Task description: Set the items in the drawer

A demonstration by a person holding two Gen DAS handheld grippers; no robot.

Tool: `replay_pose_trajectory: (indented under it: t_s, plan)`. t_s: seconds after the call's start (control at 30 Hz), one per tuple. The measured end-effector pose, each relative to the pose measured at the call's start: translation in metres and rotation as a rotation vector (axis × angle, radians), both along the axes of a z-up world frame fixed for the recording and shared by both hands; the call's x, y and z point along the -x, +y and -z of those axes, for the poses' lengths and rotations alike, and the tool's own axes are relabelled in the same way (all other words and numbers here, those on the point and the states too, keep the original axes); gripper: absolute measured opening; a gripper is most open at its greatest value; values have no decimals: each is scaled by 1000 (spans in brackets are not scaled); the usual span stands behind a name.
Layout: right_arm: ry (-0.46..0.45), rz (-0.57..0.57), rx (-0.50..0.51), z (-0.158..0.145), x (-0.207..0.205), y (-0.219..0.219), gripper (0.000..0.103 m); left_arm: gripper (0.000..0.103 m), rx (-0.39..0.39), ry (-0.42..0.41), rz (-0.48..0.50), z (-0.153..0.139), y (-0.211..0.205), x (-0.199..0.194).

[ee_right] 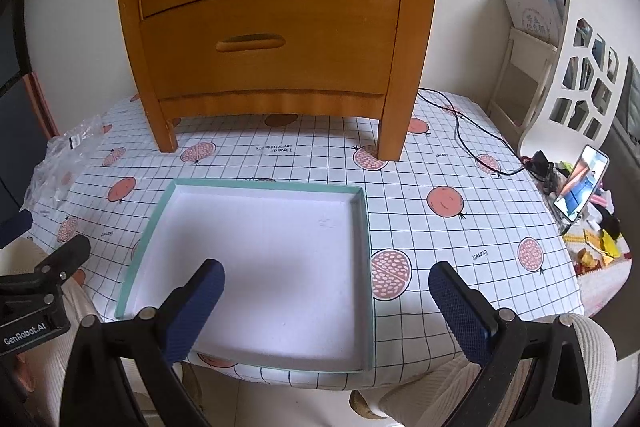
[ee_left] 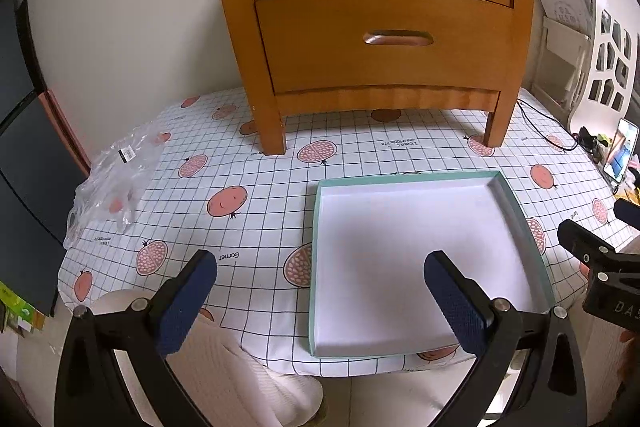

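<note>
Hovering at the near edge of the worktop [ee_left: 256,187], both tongs are spread wide apart and grip nothing: the left tongs [ee_left: 320,301] sit over the near left part of the shallow box tray [ee_left: 320,227], the right tongs [ee_right: 326,307] over its near right corner. The tray is bare inside, white with a teal rim, and no loose item to stow shows on the cloth. So the step in hand looks like either the very start or the very end; which one cannot be told.

Standing behind the tray, well apart from it, the wooden cabinet [ee_right: 272,27] has both drawers pushed in. If items are yet to go in, the next move calls for one of the tongs to reach a slotted handle [ee_right: 251,43], hook it and pull a drawer out.

Count: one cabinet, two drawers, two handles, one tray, one crumpled clear plastic bag [ee_left: 116,179] at the left edge, one propped phone [ee_right: 580,187] at the right, one black cable [ee_right: 468,143].
</note>
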State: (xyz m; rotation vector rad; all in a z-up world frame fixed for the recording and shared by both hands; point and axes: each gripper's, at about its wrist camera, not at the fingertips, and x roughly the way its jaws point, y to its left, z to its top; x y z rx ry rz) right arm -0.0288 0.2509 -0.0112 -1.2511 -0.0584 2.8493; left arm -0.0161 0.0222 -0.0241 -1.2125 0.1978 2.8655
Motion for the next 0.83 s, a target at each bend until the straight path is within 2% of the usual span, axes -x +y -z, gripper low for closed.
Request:
replay_pose_trajectory:
  t_s: [0.83]
  plan:
    - [-25, 5, 1, 6, 2, 1, 103, 103, -35, -27, 12, 3, -3, 0]
